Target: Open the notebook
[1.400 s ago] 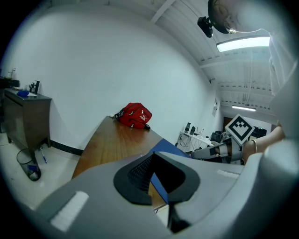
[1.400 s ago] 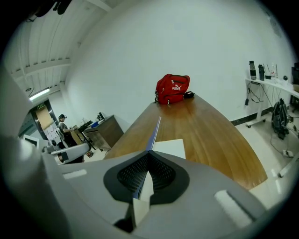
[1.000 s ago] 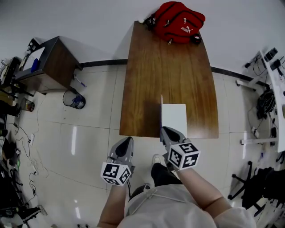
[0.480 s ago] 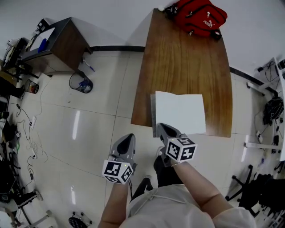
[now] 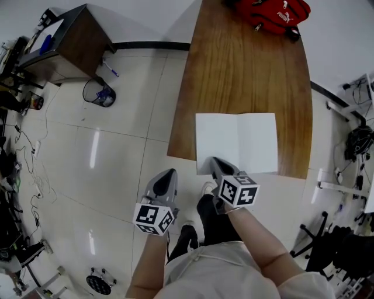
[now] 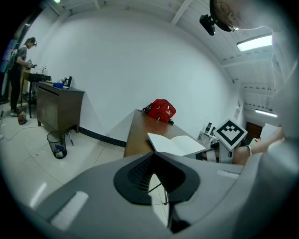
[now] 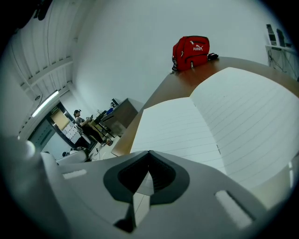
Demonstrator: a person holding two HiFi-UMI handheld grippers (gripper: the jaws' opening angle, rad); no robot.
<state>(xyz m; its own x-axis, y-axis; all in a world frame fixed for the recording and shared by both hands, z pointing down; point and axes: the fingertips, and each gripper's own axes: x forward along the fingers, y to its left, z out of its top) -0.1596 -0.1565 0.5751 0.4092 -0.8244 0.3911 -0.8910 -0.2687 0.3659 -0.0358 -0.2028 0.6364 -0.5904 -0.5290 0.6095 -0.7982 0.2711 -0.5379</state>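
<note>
The white notebook (image 5: 236, 143) lies open and flat near the front edge of the brown table (image 5: 245, 70), two blank lined pages showing (image 7: 210, 121). My right gripper (image 5: 215, 162) sits at the near edge of the left page, jaws closed on that edge (image 7: 149, 152). To its left, my left gripper (image 5: 168, 174) hangs over the floor off the table's front left corner, shut with nothing in it (image 6: 154, 154). From the left gripper view the notebook (image 6: 175, 144) lies ahead and to the right.
A red bag (image 5: 274, 11) rests at the table's far end. On the left are a dark cabinet (image 5: 64, 35) and a wire bin (image 5: 96, 93). A person (image 6: 21, 70) stands beyond the cabinet. Cables and equipment line both sides of the room.
The notebook's cover stood upright, then swung down to the left and now lies flat. My right gripper followed its near edge. The left gripper barely moved.
</note>
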